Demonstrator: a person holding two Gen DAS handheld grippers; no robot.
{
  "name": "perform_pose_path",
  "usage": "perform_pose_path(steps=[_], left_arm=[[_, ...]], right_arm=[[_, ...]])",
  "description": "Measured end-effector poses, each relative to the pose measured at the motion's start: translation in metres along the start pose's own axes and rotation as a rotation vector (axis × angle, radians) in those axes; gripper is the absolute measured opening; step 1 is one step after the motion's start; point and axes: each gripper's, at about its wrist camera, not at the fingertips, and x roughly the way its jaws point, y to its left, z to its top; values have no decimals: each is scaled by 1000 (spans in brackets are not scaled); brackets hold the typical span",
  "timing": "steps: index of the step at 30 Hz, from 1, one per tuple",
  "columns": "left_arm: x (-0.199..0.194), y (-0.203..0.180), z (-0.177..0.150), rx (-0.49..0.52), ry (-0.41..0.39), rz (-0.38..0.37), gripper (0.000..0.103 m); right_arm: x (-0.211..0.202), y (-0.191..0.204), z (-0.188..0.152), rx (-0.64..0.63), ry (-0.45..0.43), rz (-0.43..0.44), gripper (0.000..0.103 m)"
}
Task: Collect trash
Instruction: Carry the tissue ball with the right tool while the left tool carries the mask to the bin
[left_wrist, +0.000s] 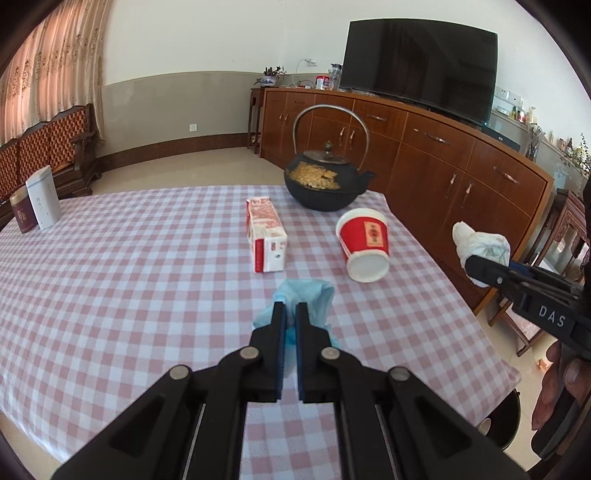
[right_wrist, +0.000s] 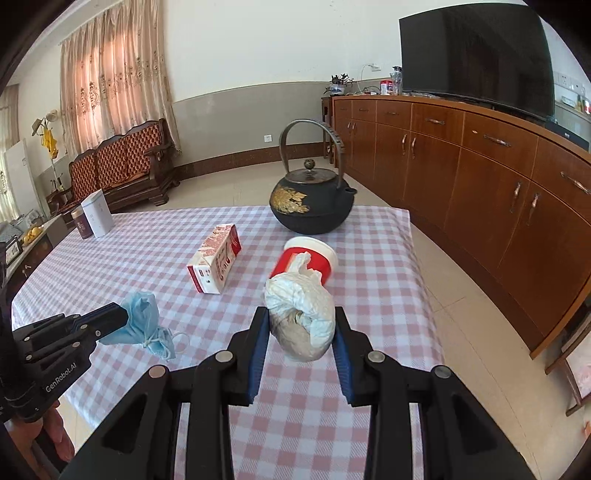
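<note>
My left gripper is shut on a crumpled blue face mask, held just above the checked tablecloth; it also shows in the right wrist view. My right gripper is shut on a crumpled white tissue wad, held above the table's right side; the wad also shows in the left wrist view. A red and white carton lies on the table. A red paper cup lies on its side beside it.
A black cast-iron teapot stands at the table's far edge. Two tins stand at the far left corner. The table edge drops off on the right toward a wooden sideboard with a TV.
</note>
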Motion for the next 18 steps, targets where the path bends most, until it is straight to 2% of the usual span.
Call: perform_pose_path(steps=[8, 18], left_arm=[[-9, -26, -10, 12, 3, -38, 2], [-12, -99, -21, 109, 11, -122, 2]], right_arm=[[-42, -44, -38, 64, 16, -45, 35], [-77, -92, -69, 111, 22, -115, 35]])
